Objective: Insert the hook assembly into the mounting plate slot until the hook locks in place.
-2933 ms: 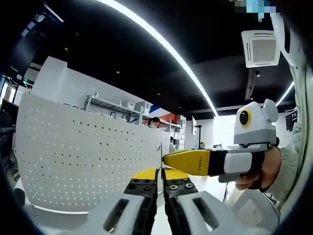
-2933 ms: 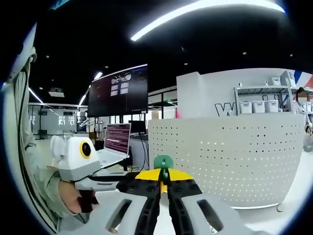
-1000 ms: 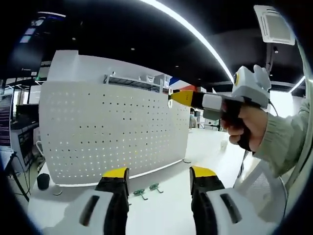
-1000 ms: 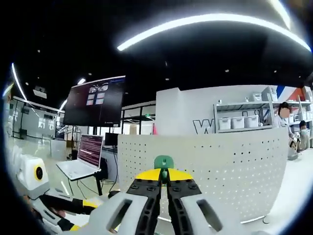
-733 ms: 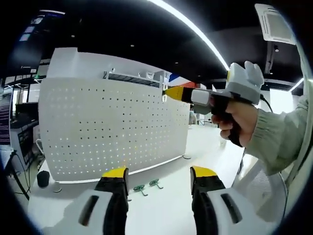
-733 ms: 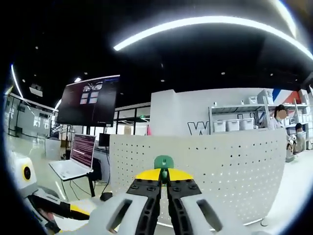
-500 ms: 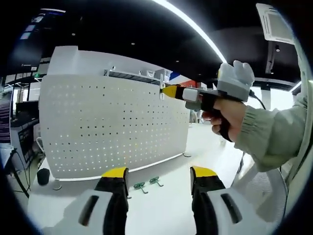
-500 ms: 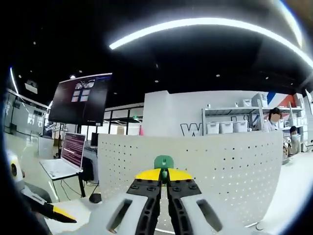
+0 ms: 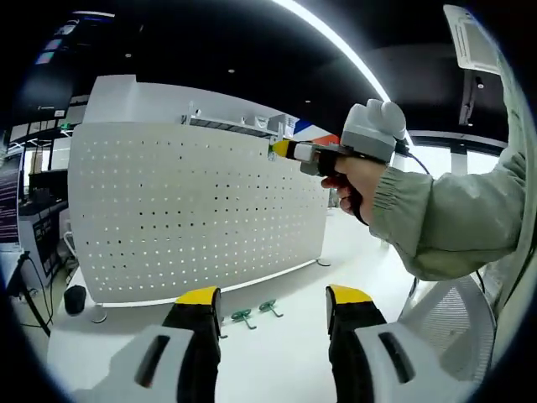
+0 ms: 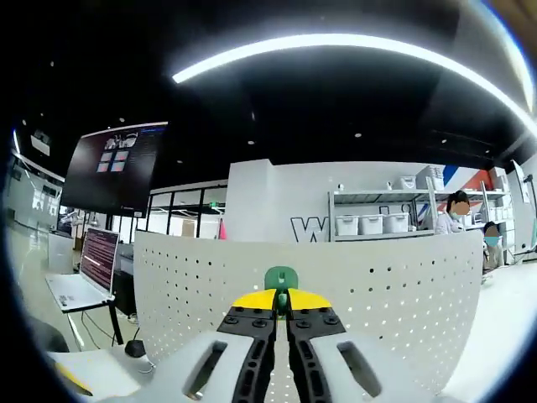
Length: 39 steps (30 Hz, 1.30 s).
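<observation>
A white perforated mounting plate stands upright on the white table, also seen straight ahead as the mounting plate in the right gripper view. My right gripper is shut on a green hook, held close to the plate's upper edge. In the left gripper view that right gripper comes in from the right, its tip at the plate's top rim, held by a hand in a pale green sleeve. My left gripper is open with nothing between its jaws. Two green hooks lie on the table before the plate.
A laptop sits on a desk at the left, with a large dark monitor above it. Shelving with white bins and a person stand behind the plate. A black cable and round object lie by the plate's left foot.
The left gripper, shut 2.9 s ago, now stands open. The right gripper has moved with the green hook toward the plate's upper edge; its view has swung closer to the plate.
</observation>
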Each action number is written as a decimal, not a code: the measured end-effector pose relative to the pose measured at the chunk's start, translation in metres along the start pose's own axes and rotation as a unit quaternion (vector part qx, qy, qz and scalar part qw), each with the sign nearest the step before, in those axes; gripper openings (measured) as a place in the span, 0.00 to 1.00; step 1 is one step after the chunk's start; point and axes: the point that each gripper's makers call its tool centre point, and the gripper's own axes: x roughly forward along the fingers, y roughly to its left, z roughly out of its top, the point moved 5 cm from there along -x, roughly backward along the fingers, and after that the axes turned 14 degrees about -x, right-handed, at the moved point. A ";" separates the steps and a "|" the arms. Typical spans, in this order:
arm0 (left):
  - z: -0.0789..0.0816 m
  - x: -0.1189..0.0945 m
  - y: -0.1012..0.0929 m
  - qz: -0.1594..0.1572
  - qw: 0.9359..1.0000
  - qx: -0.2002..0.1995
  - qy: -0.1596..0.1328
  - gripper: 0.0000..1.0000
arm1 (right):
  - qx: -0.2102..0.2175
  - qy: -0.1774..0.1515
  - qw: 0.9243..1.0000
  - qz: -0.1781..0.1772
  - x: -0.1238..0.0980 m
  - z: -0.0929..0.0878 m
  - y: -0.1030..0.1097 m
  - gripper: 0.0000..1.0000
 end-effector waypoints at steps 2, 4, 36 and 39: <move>0.000 0.001 0.000 0.001 1.000 -0.001 0.000 0.52 | 0.003 0.003 1.000 0.003 0.007 -0.004 0.002 0.01; 0.000 0.002 0.000 0.001 1.000 -0.002 0.000 0.52 | 0.000 0.007 1.000 0.007 0.015 -0.007 0.006 0.01; 0.001 0.002 0.014 0.009 1.000 -0.016 -0.001 0.52 | 0.008 0.036 0.999 -0.037 0.078 -0.017 0.020 0.01; 0.001 0.002 0.014 0.009 1.000 -0.018 -0.001 0.52 | 0.010 0.039 0.999 -0.036 0.083 -0.019 0.021 0.01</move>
